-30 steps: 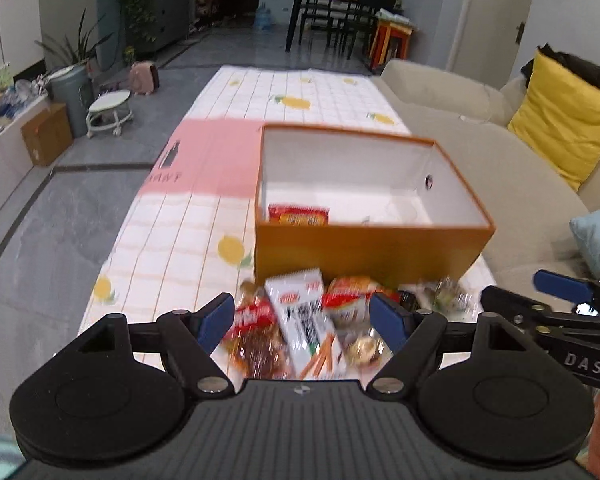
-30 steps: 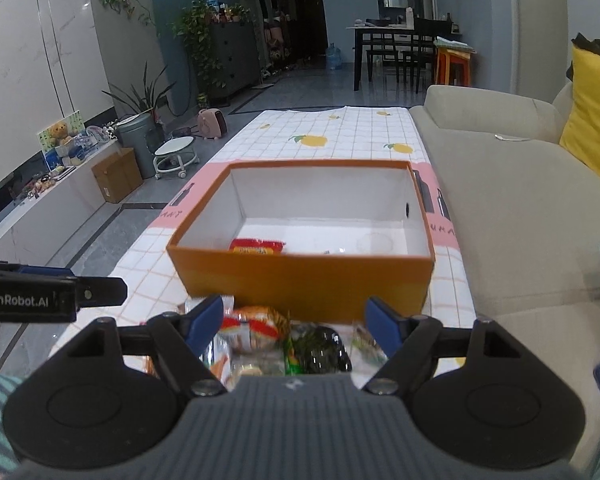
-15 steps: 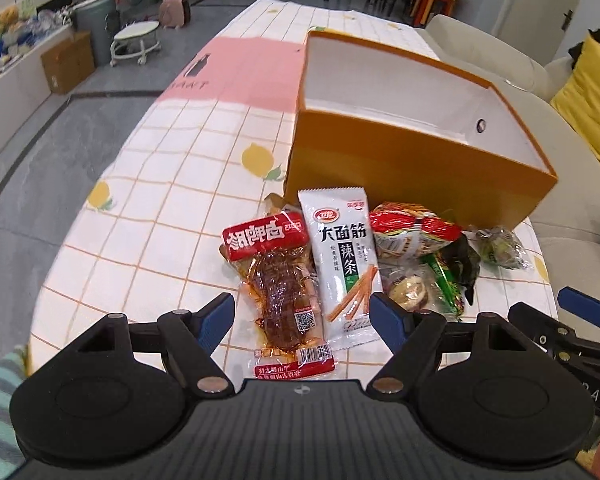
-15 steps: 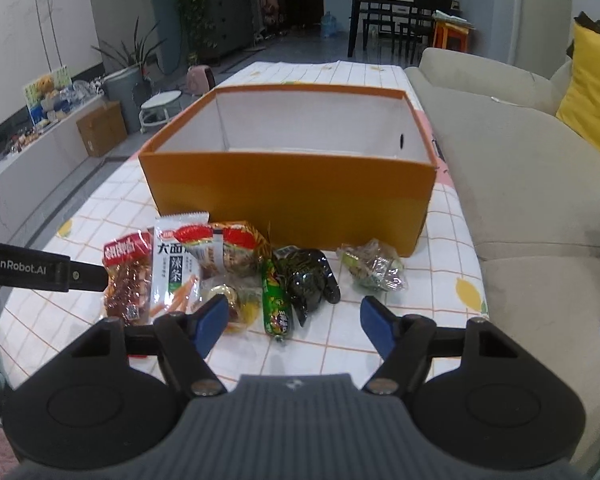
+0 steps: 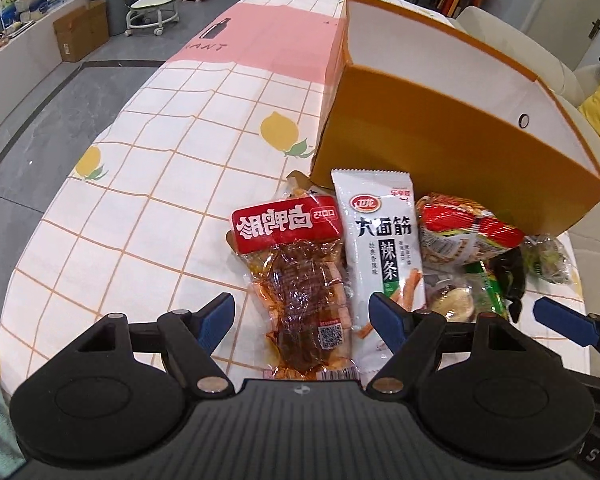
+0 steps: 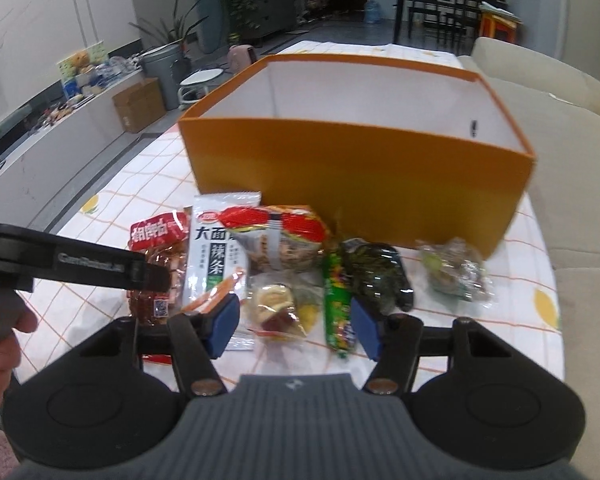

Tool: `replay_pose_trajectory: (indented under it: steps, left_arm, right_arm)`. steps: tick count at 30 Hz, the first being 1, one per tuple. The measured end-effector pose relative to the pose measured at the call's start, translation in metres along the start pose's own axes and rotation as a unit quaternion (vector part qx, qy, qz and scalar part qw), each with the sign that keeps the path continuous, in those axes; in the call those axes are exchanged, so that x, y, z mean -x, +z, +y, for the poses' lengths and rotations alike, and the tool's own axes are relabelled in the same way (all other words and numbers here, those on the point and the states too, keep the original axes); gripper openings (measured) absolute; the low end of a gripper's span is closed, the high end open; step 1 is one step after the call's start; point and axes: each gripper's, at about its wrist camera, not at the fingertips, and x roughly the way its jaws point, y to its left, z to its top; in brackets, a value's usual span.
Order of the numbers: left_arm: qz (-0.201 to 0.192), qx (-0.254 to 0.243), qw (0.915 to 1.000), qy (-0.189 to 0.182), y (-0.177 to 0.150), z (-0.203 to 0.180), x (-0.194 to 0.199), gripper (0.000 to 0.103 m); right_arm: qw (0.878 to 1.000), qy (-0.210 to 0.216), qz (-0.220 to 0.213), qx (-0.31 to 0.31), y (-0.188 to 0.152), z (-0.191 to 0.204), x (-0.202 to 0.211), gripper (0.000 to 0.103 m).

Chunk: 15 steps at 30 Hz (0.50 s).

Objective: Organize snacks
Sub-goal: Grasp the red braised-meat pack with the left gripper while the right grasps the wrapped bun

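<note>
A pile of small wrapped snacks lies on the lemon-print tablecloth [image 5: 172, 184], just in front of the orange cardboard box [image 6: 356, 176]; the near wall hides the box's floor. The left gripper [image 5: 302, 312] hangs spread above a red-labelled clear pack of brown meat [image 5: 296, 280], its pads not touching. The right gripper [image 6: 294, 322] has just been narrowing, still parted around a clear candy packet [image 6: 276, 308] and a green stick packet [image 6: 337, 304]. The right view is blurred, so contact is unclear.
</note>
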Motion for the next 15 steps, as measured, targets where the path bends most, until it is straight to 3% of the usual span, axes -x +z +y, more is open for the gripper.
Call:
replay_pose_trajectory:
  steps: [15]
  left_arm:
    - [0.011, -0.001, 0.9999, 0.012, -0.001, 0.000, -0.023, 0.089]
  right_arm:
    - [0.999, 0.016, 0.028, -0.008, 0.004, 0.006, -0.048, 0.056]
